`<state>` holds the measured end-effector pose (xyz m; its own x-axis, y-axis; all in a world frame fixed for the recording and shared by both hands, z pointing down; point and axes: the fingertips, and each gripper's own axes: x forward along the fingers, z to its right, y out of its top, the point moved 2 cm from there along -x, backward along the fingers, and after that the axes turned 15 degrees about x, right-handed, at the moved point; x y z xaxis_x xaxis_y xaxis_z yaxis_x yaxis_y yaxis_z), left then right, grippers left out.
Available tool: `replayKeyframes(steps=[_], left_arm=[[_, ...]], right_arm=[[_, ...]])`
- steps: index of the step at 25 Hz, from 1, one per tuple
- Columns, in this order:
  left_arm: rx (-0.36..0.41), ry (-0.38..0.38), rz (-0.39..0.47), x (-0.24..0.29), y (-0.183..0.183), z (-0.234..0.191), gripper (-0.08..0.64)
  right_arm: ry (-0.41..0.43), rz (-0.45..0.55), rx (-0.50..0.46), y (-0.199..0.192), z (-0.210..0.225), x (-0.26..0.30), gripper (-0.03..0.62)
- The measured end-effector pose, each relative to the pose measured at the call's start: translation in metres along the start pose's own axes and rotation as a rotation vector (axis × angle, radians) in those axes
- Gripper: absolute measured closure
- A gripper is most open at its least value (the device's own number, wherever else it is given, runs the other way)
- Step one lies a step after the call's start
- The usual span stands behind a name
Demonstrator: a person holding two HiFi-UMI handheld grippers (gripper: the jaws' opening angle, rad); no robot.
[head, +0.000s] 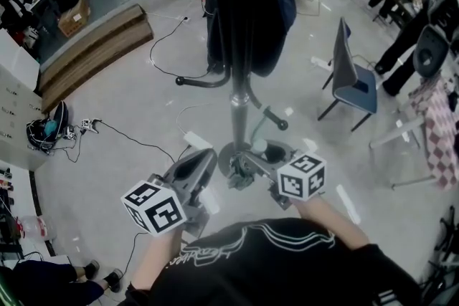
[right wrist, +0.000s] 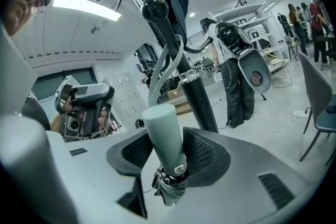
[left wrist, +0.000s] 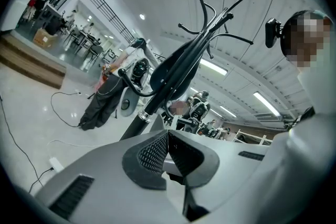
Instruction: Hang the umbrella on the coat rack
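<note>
Umbrella [right wrist: 167, 139] stood handle-up between the opening jaws of the right claw [right wrist: 166, 150], its strap [right wrist: 157, 78] apparently looped over the coat rack [right wrist: 198, 99] hook [right wrist: 155, 8] just above; left claw [left wrist: 167, 150] was closed, empty.

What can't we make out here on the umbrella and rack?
Canopy of the umbrella: right gripper view; the right gripper body hides all but a scrap below the handle, fingers opening around it.
The pale loop above the handle: right gripper view; it overlaps the coat rack pole, so hooked or not is unclear.
Rack top: head view; cut by the upper edge, covered by the dark coat.
</note>
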<state>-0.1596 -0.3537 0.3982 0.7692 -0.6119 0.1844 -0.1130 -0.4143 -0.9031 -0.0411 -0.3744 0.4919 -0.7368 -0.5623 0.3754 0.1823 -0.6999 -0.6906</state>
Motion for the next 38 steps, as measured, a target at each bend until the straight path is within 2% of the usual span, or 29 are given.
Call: replayKeyframes(steps=[11, 19, 23, 26, 33, 38], left_arm=[[0.006, -0.011, -0.01, -0.004, -0.007, 0.011, 0.561], [0.005, -0.01, -0.017, -0.014, -0.013, 0.018, 0.561], [0.017, -0.021, -0.015, -0.017, -0.014, 0.023, 0.561], [0.023, -0.023, -0.011, -0.02, -0.014, 0.028, 0.561], [0.026, -0.027, -0.009, -0.027, -0.015, 0.038, 0.561], [0.04, -0.033, 0.003, -0.031, -0.014, 0.046, 0.561]], right_arm=[[-0.074, -0.004, 0.069, -0.016, 0.027, -0.004, 0.408], [-0.082, 0.052, 0.159, -0.014, 0.037, -0.007, 0.388], [-0.114, 0.074, 0.177, -0.012, 0.04, -0.012, 0.374], [-0.065, 0.096, 0.211, -0.008, 0.032, -0.019, 0.374], [-0.021, 0.104, 0.219, -0.008, 0.012, -0.03, 0.374], [0.081, 0.096, 0.146, -0.005, -0.016, -0.045, 0.374]])
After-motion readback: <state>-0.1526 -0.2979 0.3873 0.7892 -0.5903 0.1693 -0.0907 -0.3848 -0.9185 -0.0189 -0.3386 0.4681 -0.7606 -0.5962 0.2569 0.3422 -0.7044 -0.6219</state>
